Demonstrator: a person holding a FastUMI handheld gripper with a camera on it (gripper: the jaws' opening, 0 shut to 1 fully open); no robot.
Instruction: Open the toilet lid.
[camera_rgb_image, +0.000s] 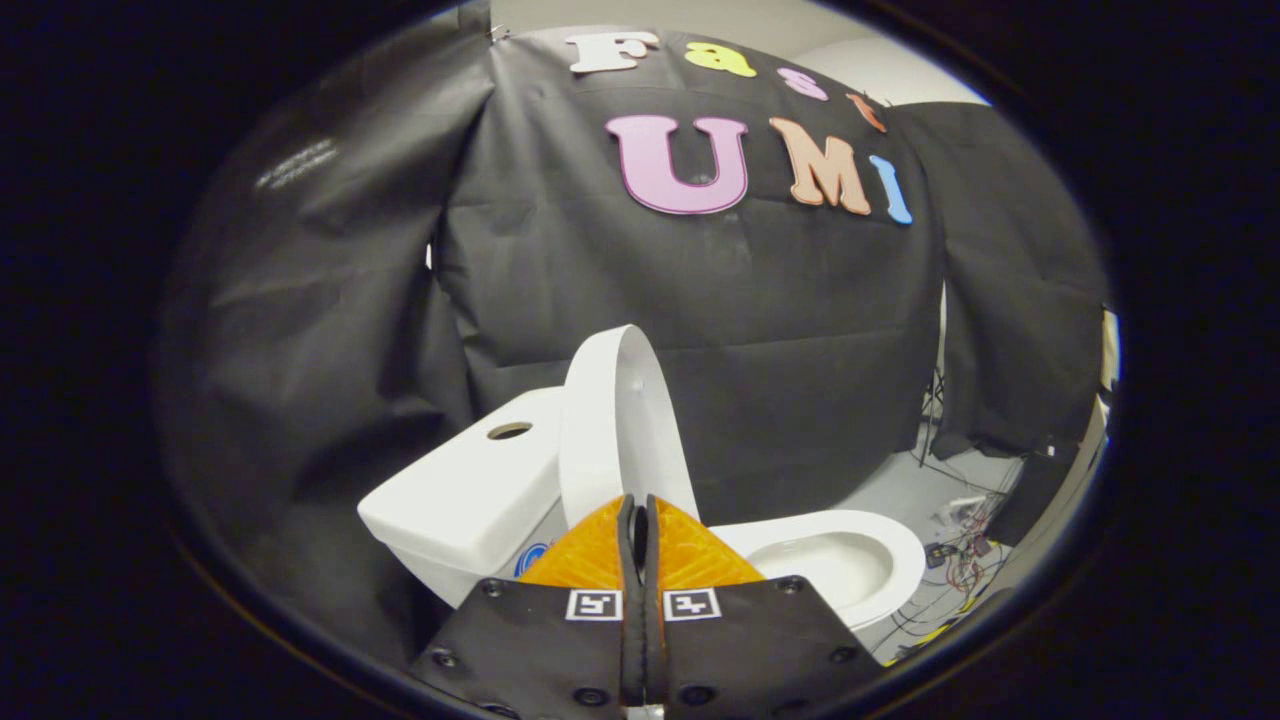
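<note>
Wrapping up, by the look of it: toilet lid (620, 430) stood raised, nr upright, leaning twd tank (470, 490), bowl (850, 560) exposed. Tongs (640, 530) were pressed together, empty, just in front of lid's lower edge. Next: prob. just back away w/o knocking lid.

1 toilet (830, 560), w/ 1 lid (625, 430) raised upright, 1 tank (470, 490) w/ 1 round hole (509, 431) on top, 1 open bowl (815, 560). 1 tool (640, 510): 2 fingers pressed together, nothing between them, 2 square markers (594, 604) on it. Cables (960, 570) on the floor (900, 490) beyond the bowl: several, maybe 5+, too tangled and small to count.
</note>
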